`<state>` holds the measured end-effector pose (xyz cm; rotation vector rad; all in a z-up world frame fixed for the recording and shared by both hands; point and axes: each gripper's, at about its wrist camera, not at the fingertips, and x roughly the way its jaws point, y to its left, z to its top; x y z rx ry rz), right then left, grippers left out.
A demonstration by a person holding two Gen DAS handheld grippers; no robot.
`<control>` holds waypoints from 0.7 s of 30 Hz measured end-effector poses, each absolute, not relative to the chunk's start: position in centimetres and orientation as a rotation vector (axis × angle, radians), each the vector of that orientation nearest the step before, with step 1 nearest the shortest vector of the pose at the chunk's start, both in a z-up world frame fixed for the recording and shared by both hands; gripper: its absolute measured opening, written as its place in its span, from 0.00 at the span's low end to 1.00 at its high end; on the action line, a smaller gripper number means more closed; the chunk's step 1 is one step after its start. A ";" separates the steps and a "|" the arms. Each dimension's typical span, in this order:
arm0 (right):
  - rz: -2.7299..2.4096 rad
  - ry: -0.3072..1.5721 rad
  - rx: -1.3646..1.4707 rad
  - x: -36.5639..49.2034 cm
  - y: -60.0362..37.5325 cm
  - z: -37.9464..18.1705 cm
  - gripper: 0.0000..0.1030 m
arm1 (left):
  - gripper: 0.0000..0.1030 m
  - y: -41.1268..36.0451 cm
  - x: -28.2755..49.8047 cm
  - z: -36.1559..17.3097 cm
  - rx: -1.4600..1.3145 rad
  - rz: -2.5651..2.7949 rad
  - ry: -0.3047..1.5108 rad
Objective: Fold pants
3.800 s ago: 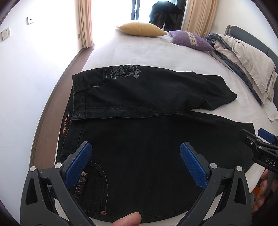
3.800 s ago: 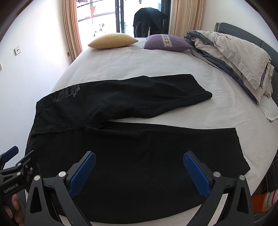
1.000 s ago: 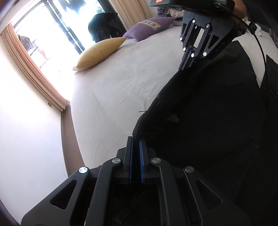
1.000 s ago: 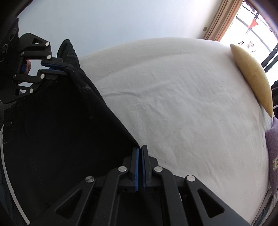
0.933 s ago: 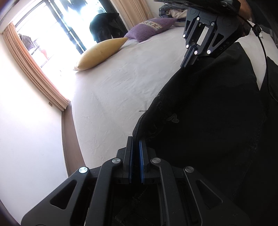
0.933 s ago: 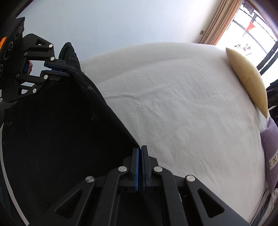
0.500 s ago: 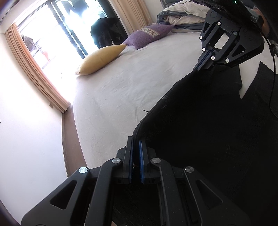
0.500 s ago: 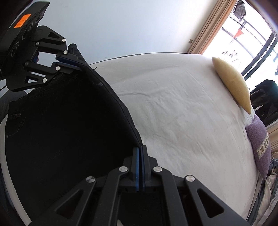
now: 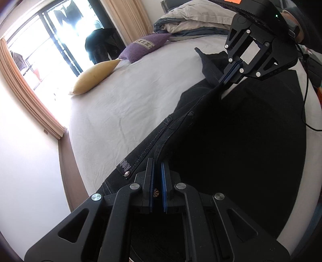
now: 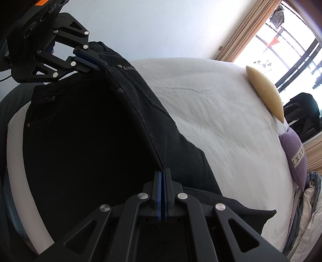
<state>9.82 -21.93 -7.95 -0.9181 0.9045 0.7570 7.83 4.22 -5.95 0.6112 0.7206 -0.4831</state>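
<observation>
The black denim pants (image 9: 231, 145) lie on the white bed (image 9: 120, 104). My left gripper (image 9: 157, 171) is shut on the waistband end of the pants, by a rivet and a small label. My right gripper (image 10: 162, 177) is shut on the same long edge further along a leg. That edge is stretched taut between the two grippers and held over the other half of the pants (image 10: 80, 145). The right gripper also shows in the left wrist view (image 9: 231, 74), and the left gripper shows in the right wrist view (image 10: 88, 58). One leg end (image 10: 241, 217) lies flat on the sheet.
A yellow pillow (image 9: 94, 80) and a purple pillow (image 9: 147, 46) lie at the far side of the bed. Piled grey bedding (image 9: 191, 18) sits by the headboard. A window with tan curtains (image 9: 30, 96) and a dark chair (image 9: 98, 48) stand beyond. A white wall (image 10: 161, 26) borders the bed.
Both grippers, open over the flat pants 3.8 s ago, now grip the far edge. In the last second they carried it across, and the folded half has come down onto the other half.
</observation>
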 end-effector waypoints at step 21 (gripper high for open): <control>0.745 0.978 -1.057 -2.6 -23.5 -12.7 0.02 | 0.05 0.8 -4.4 -13.0 0.841 -0.746 0.807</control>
